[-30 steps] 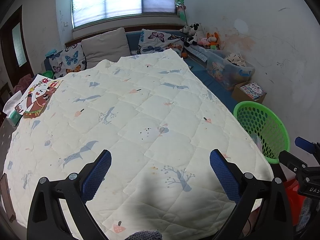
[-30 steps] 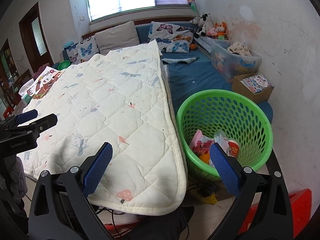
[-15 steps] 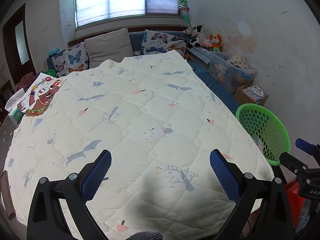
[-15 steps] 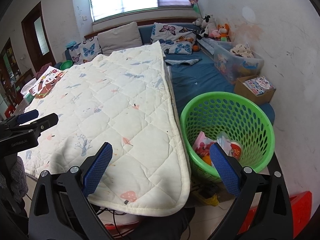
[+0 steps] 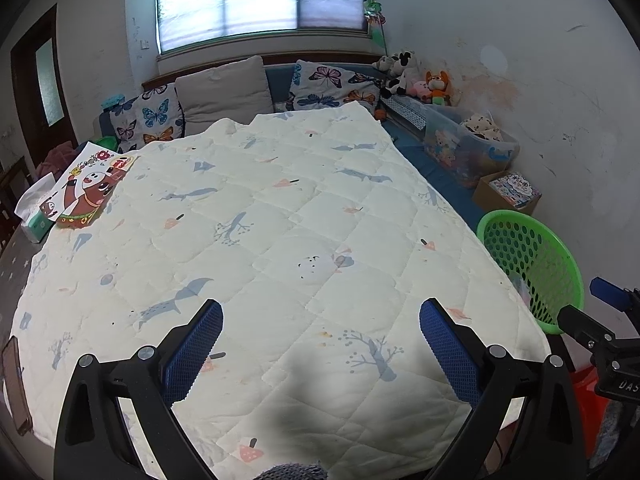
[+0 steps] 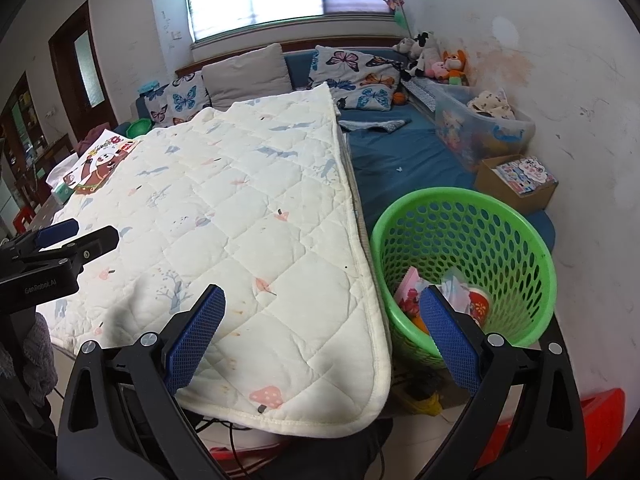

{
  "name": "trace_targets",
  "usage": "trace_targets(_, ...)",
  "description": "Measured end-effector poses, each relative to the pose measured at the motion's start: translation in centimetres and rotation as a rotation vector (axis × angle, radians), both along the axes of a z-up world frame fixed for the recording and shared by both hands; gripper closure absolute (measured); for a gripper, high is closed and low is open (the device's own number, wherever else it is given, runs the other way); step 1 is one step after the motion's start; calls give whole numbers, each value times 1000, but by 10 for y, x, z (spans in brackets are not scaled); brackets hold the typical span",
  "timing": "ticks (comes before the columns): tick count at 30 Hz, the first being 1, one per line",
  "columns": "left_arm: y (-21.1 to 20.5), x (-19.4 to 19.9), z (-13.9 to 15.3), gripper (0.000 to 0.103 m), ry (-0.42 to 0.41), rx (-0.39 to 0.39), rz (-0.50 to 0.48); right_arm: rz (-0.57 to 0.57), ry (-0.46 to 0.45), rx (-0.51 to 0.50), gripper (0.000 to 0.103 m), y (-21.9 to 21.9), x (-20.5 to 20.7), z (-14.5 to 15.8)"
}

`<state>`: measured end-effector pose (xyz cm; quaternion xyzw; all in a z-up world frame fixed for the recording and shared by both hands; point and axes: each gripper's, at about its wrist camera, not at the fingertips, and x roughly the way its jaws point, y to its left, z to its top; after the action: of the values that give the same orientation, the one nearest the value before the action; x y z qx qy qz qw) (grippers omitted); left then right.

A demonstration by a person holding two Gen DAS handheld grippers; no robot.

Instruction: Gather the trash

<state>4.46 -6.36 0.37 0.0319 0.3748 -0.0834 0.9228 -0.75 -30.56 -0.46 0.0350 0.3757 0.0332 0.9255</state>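
Note:
A green perforated basket (image 6: 464,248) stands on the floor to the right of the quilt-covered table (image 6: 224,216). It holds several pieces of trash (image 6: 460,300): a pink wrapper, crumpled paper, a red and white item. The basket also shows in the left wrist view (image 5: 532,264). My left gripper (image 5: 320,344) is open and empty above the near part of the quilt (image 5: 280,220). My right gripper (image 6: 320,328) is open and empty over the quilt's near right corner and the basket.
A picture book (image 5: 92,188) and a tissue pack (image 5: 34,216) lie at the table's far left. A phone (image 5: 16,388) lies at the near left edge. A sofa with cushions (image 5: 224,92), a clear toy bin (image 6: 480,128), a cardboard box (image 6: 520,180) and a red stool (image 6: 568,432) surround the table.
Both grippers have drawn back and risen slightly, so the table and basket look a little farther. Both stay open and empty.

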Motion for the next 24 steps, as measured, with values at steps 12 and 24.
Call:
trace_targets(12, 5, -1, 0, 7, 1, -10, 11, 16, -1, -5, 6, 6, 2, 1)
trace_targets(24, 16, 1, 2, 7, -3, -16, 48, 51, -10, -4, 6, 14, 7, 3)
